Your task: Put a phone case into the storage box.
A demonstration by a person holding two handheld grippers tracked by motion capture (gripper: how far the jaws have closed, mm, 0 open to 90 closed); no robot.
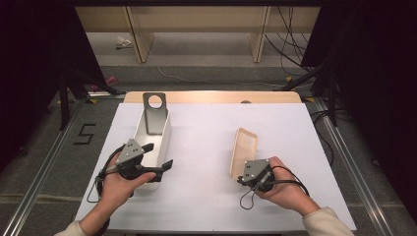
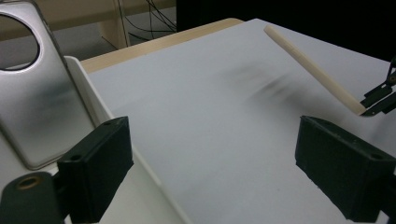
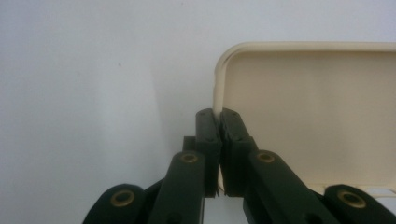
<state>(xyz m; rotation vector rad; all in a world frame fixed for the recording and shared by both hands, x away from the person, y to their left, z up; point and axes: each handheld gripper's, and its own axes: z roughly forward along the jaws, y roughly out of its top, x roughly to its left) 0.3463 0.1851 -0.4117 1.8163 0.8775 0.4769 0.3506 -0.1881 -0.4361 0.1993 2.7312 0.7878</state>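
R gripper (image 1: 244,173) pinched shut on lid (image 1: 243,149) rim; L gripper (image 1: 158,156) wide open, empty, straddling box (image 1: 163,139) wall.

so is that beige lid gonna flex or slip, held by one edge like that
Probably stiff: the beige lid stays straight while the right gripper pinches only its rim. It looks thin and flat, so likely light. The smooth surface and narrow grip could let it pivot or slip between the fingers.
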